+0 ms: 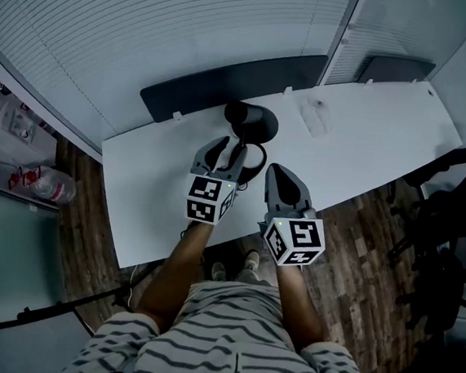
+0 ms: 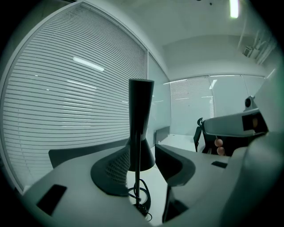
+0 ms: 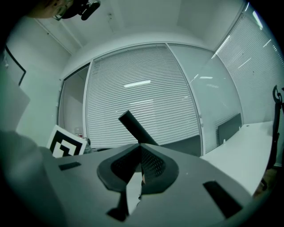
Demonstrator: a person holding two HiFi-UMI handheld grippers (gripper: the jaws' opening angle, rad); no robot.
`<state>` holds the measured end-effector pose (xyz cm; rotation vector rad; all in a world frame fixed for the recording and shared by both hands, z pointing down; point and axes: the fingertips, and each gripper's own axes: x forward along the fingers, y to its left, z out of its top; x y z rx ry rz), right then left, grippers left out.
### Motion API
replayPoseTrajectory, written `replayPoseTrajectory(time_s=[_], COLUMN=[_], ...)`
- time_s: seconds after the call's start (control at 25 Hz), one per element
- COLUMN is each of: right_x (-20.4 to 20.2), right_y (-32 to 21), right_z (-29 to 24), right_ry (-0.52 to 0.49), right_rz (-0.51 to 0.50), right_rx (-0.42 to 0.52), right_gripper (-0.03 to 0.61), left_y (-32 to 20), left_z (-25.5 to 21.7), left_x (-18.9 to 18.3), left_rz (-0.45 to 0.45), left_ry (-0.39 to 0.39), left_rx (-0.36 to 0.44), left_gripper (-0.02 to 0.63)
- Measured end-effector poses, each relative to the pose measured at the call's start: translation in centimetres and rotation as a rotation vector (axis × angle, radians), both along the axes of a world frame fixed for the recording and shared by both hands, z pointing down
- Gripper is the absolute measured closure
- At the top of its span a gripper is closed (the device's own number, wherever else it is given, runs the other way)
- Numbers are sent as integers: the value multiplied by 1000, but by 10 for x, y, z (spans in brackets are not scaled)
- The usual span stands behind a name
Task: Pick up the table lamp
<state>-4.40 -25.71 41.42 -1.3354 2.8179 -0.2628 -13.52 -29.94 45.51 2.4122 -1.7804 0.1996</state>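
Note:
The black table lamp point(image 1: 251, 124) stands on the white table point(image 1: 368, 145), with its cable point(image 1: 257, 161) looped on the near side. My left gripper point(image 1: 230, 153) is right in front of it, jaws open. In the left gripper view the lamp's tube and cone point(image 2: 141, 128) rise straight ahead; its thin rod point(image 2: 137, 177) and coiled cable point(image 2: 141, 200) lie between the spread jaws of my left gripper point(image 2: 142, 170), untouched by the pads. My right gripper point(image 1: 277, 171) hovers beside it at the table's front, shut and empty point(image 3: 140, 153); the lamp's tube point(image 3: 133, 127) shows slanted above its jaws.
A dark panel point(image 1: 226, 87) runs along the table's back edge under white blinds, with another point(image 1: 396, 70) further right. A black office chair point(image 1: 453, 203) stands on the wooden floor at right. A plastic bottle point(image 1: 49, 184) lies at far left.

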Motion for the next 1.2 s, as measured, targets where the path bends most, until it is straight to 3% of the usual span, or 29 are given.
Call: replayPoseTrajectory(time_s=[0.24,0.72,0.92,1.2], right_x=[-1,9,17,24], right_y=[-3,-11,-13,-13], right_z=[5,5,7,8], right_ry=[6,6,11,11], right_rz=[-9,10,25,37], right_rx=[-10,-12,-15,-14], right_gripper=[568,568,568,569], left_y=[-22,-54,-58,-58], left_z=[13,18,16,14], left_x=[0,5,3,5], left_rz=[3,-13,-35,-34], left_ry=[-36,-11,-8,-30], left_rx=[-21,-24,-2,19], left_gripper=[445,448,520,560])
